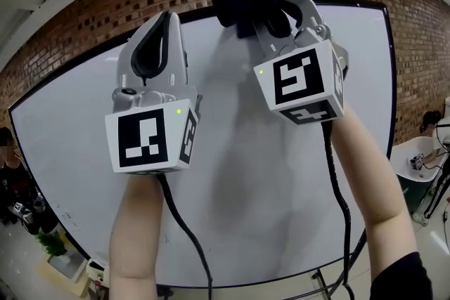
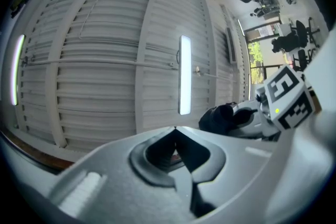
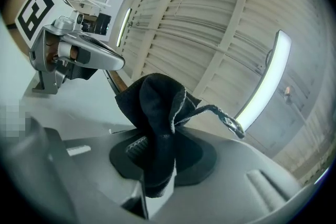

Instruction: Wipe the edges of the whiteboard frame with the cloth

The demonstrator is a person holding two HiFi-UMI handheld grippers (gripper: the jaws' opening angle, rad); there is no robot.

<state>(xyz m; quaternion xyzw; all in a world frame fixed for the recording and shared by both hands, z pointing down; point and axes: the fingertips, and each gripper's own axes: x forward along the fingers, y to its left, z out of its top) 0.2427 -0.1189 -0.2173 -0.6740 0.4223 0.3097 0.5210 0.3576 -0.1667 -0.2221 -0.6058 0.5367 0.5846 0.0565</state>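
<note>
Both jaws closed, right gripper (image 1: 271, 14) pinching black cloth (image 1: 242, 0) at whiteboard frame (image 1: 351, 2) top, left gripper (image 1: 164, 23) empty.

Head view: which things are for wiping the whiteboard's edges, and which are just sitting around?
For the job:
black cloth, held by the right gripper
whiteboard frame
whiteboard

Just sitting around:
small green plant
brick wall
</note>
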